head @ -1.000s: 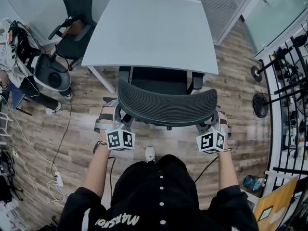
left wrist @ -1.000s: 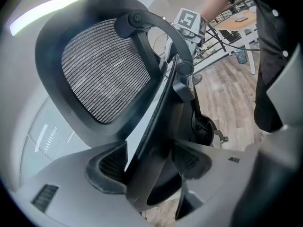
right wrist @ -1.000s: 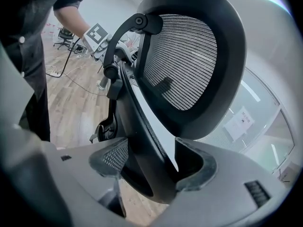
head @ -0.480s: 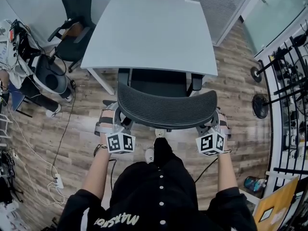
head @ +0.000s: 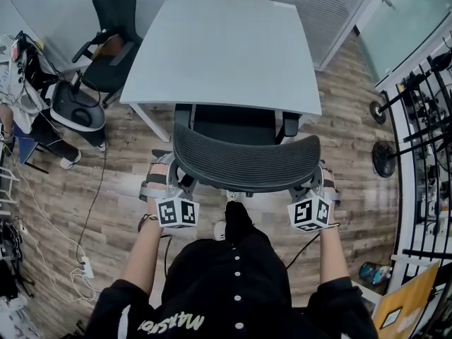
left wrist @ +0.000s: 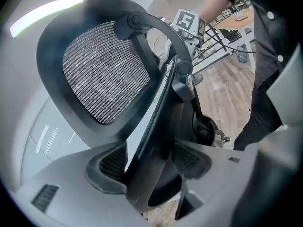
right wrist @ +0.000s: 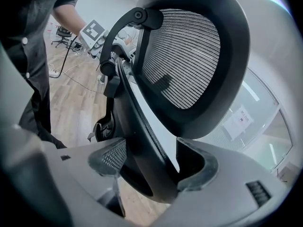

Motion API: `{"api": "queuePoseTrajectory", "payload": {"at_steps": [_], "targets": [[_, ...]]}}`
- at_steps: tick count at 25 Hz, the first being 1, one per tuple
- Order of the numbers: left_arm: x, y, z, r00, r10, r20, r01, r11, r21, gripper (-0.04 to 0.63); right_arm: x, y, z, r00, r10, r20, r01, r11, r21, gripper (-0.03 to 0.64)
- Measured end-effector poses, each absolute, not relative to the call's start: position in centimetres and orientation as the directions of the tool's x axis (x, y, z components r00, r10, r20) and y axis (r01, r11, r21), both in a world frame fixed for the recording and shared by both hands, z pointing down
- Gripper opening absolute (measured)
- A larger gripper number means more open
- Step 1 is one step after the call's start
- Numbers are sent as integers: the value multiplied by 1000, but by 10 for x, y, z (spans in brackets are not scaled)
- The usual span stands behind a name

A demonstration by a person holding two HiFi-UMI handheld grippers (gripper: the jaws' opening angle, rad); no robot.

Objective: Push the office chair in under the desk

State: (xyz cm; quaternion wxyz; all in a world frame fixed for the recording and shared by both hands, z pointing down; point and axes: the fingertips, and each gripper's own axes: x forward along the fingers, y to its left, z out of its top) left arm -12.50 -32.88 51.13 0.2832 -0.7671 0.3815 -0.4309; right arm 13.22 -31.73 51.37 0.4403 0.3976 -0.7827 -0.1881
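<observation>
A black mesh office chair [head: 244, 164] stands at the front edge of the white desk [head: 226, 48], its seat partly under the top and its armrests at the desk edge. My left gripper [head: 174, 181] grips the left rim of the backrest [left wrist: 102, 70]. In the left gripper view the dark rim sits between both pads [left wrist: 111, 162]. My right gripper [head: 311, 182] holds the right rim of the backrest [right wrist: 189, 60] in the same way, jaws shut on it. The person's leg [head: 236, 221] shows behind the chair.
A second black chair [head: 113, 27] stands at the desk's back left, with a grey round thing [head: 74, 108] beside it. Cables and a power strip [head: 86, 265] lie on the wood floor at left. Black stands and a rack [head: 417, 119] line the right side.
The person's dark leg has come forward behind the chair, covering the white shoe. Chair and both grippers stay where they were.
</observation>
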Motion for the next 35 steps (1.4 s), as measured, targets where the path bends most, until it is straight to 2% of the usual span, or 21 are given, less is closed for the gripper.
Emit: {"api": "queuePoseTrajectory", "payload": {"at_steps": [35], "targets": [[-132,-398,516,345,-824,449,-346,-556,-756,304,125,-389,519,-292,-780,553,-452,622,639,330]]}}
